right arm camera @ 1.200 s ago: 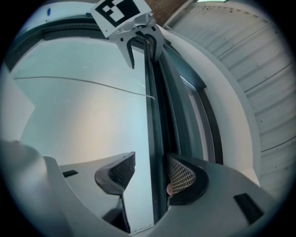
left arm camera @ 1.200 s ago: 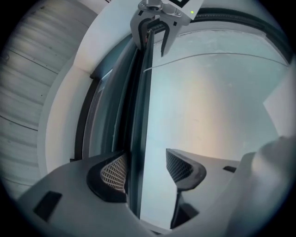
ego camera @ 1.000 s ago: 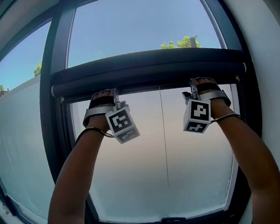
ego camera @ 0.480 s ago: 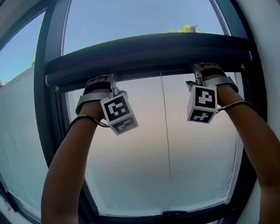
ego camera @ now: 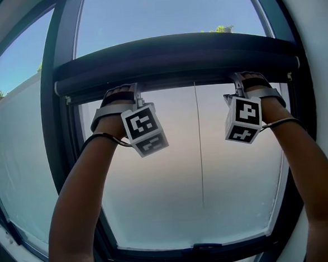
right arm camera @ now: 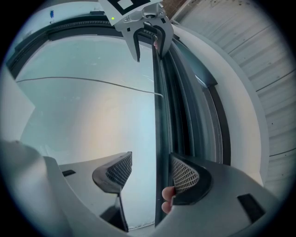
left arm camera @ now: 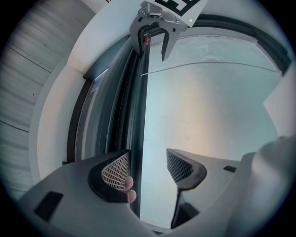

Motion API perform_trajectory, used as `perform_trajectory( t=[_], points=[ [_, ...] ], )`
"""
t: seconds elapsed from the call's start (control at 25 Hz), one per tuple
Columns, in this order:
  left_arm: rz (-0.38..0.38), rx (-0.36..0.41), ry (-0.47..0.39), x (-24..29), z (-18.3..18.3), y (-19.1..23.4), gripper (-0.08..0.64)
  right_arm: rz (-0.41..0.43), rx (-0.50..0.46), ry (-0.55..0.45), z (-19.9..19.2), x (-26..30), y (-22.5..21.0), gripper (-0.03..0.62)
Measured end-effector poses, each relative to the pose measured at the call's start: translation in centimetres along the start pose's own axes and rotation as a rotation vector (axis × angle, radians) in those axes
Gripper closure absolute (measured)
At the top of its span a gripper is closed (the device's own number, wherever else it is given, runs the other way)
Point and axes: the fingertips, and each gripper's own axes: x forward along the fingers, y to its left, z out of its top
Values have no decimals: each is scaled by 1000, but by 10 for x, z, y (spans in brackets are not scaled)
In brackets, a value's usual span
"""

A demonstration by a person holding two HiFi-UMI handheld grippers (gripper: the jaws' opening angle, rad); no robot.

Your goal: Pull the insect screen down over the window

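Right gripper [right arm camera: 152,175]: jaws just opened wide, screen bar [ego camera: 177,79] loose between them. Left gripper [left arm camera: 147,167]: likewise wide, astride the bar. Screen apparently unlowered; regrip needed.

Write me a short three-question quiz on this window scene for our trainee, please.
1. True or false: the left gripper has its jaws shut tight.
2. What hangs down the middle of the window: A a thin cord, B a towel, C a plant?
3. What shows through the window above the dark bar?
Key: 1 false, they stand apart, the bar's edge between them; 2 A; 3 blue sky and a treetop.
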Motion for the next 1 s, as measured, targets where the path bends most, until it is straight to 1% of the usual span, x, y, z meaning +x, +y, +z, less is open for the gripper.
perform_trajectory(
  t=[0.28,0.56,0.76,1.0],
  points=[
    [-20,4,-5,-10,-1,-18,316,17,-11,7,2,-10,19,353],
    [-38,-11,-21,-11,-1,-22,316,55,-15,15,1,-12,25,353],
    [-65,12,-16,-16,-1,-31,316,72,-31,9,1,-17,33,353],
    [-106,17,-35,-32,-2,-60,316,102,-37,11,1,-33,63,353]
  ],
)
